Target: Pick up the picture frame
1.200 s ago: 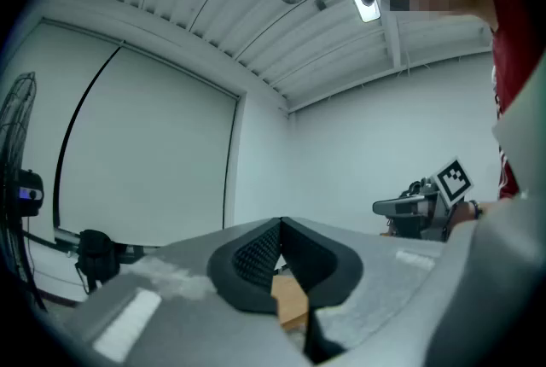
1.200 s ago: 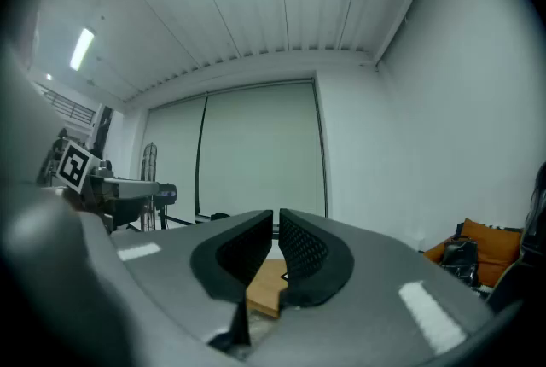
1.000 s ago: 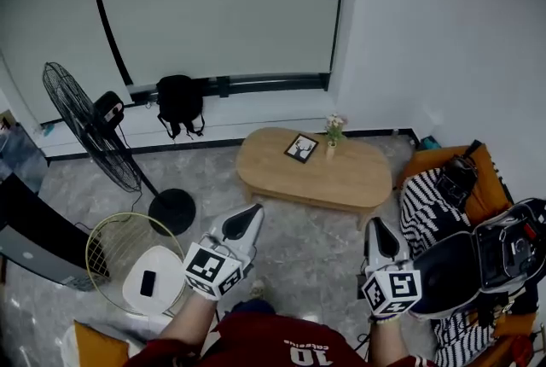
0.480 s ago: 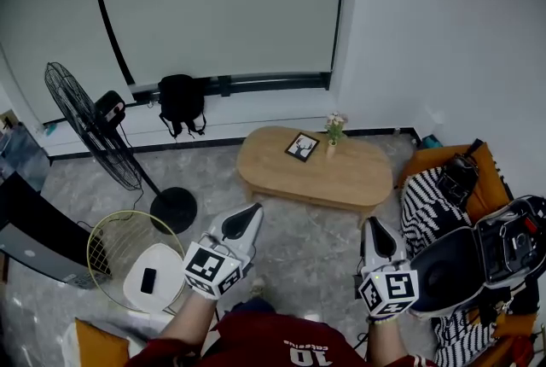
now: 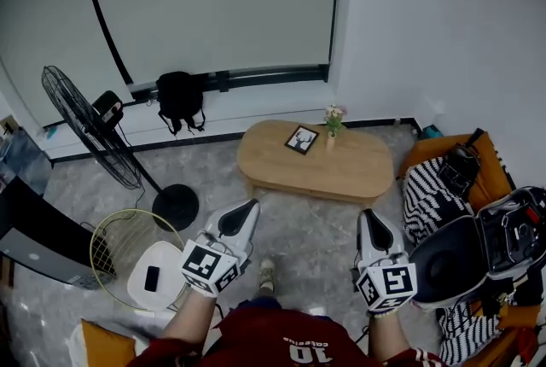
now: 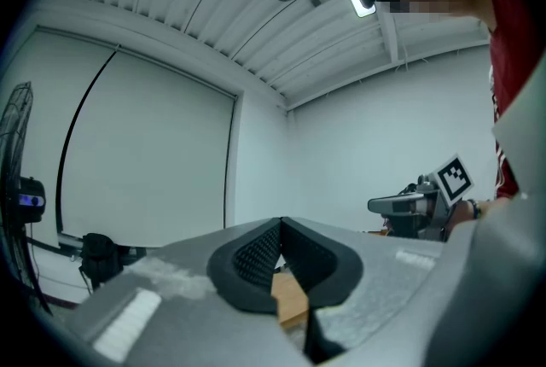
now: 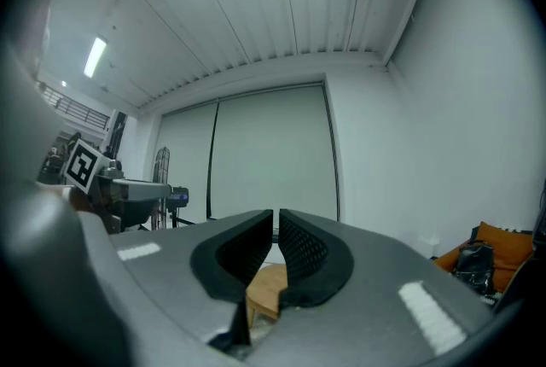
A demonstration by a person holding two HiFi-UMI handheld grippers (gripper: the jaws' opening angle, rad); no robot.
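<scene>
Very little has changed over the last second. Both grippers hang where they were, level and pointing forward, and only the head view has shifted a touch, so the table [image 5: 345,173] sits slightly higher in it than before. A shoe [image 5: 267,274] now shows below and between the two grippers, so we judge the person is starting to walk in, not reaching yet. For the task this means the approach has barely begun. The whole stretch of floor is still to be crossed before any grasp.

The left gripper [image 5: 252,205] is clenched, its pads meeting at the tips with nothing in them. The right gripper [image 5: 367,214] is closed down to a thin slit, also empty (only the table's wood shows past the pads in each gripper view).

The picture frame [image 5: 301,139] lies well ahead of both sets of fingertips. It falls between the lines they point along, a little nearer the left gripper's line. It rests on the far part of the table, just beside a small vase of flowers [image 5: 332,119] that stands on the right gripper's side of it. We will need to open one pair of jaws once the fingertips are near, and keep clear of that vase.
</scene>
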